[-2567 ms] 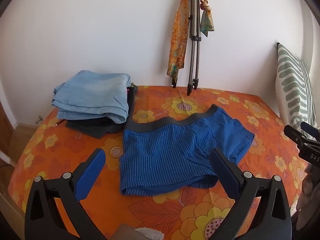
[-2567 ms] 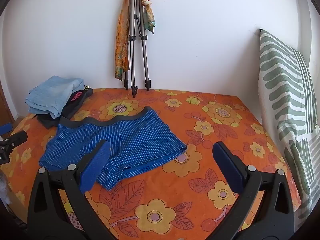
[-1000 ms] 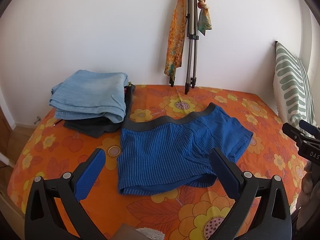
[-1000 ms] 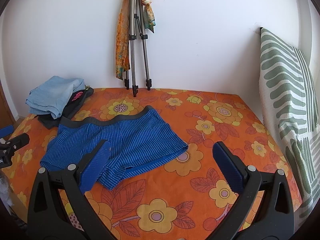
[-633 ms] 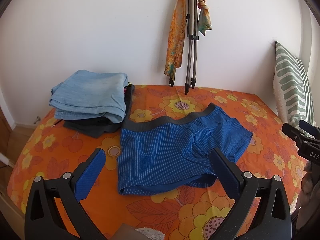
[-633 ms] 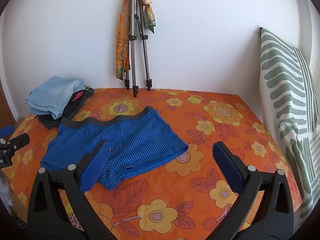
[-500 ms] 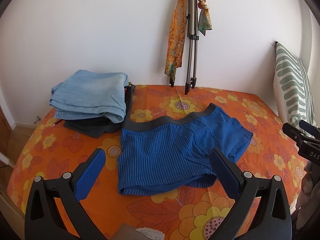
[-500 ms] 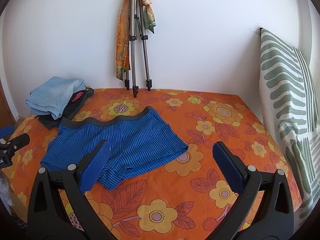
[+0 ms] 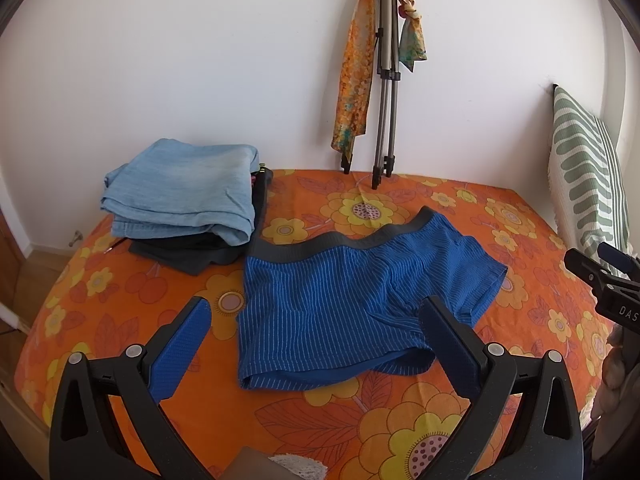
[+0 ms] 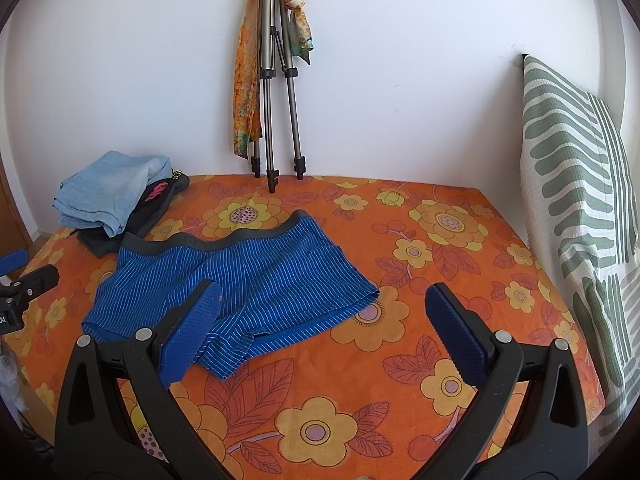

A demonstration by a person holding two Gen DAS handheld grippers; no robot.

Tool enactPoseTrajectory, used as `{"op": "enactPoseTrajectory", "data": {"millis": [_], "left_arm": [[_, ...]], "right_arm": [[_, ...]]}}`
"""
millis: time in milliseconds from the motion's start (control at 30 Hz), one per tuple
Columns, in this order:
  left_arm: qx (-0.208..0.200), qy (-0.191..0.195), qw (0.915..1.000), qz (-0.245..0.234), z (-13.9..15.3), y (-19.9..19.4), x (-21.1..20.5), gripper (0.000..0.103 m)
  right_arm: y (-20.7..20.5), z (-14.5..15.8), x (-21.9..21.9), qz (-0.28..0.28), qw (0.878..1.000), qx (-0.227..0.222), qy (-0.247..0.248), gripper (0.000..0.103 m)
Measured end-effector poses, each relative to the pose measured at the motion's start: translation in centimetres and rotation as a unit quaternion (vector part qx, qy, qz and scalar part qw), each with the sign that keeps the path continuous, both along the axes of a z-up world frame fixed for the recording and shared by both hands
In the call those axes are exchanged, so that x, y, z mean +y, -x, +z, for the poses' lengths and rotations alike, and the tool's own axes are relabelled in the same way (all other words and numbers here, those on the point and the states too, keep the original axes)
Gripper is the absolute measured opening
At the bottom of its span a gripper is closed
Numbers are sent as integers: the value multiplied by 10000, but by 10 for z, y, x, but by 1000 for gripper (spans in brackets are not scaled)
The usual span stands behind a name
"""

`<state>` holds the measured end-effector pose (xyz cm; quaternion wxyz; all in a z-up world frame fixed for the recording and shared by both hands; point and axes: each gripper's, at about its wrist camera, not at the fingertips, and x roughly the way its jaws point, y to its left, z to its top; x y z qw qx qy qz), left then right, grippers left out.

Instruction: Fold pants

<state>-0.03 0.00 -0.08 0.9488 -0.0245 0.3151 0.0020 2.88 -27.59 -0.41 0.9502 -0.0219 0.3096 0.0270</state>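
Blue pinstriped shorts (image 9: 352,304) with a grey waistband lie flat on the orange flowered bedspread (image 9: 120,304), waistband toward the wall. They also show in the right wrist view (image 10: 248,284). My left gripper (image 9: 314,320) is open and empty, hovering above the near hem. My right gripper (image 10: 324,312) is open and empty, over the shorts' right leg opening. Each gripper's tip shows at the edge of the other's view.
A stack of folded light-blue and dark clothes (image 9: 184,192) sits at the back left. A tripod with an orange scarf (image 9: 384,80) leans on the white wall. A green-striped pillow (image 10: 576,200) stands on the right. The bed's near edge is just below the grippers.
Both grippers have stayed open and nearly still; the left view has shifted only slightly since 2.6 s ago. The shorts have not moved.
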Motion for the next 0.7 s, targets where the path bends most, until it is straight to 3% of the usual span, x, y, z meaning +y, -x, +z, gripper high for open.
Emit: {"op": "enactPoseTrajectory", "data": {"millis": [467, 700], "left_arm": [[115, 153, 9997, 152, -6, -1, 25, 103], [300, 308, 9989, 203, -17, 3, 42, 101]], "right_arm": [[-2, -5, -1, 114, 9999, 4, -85, 103], [-11, -12, -13, 388, 9971, 30, -661, 103]]}}
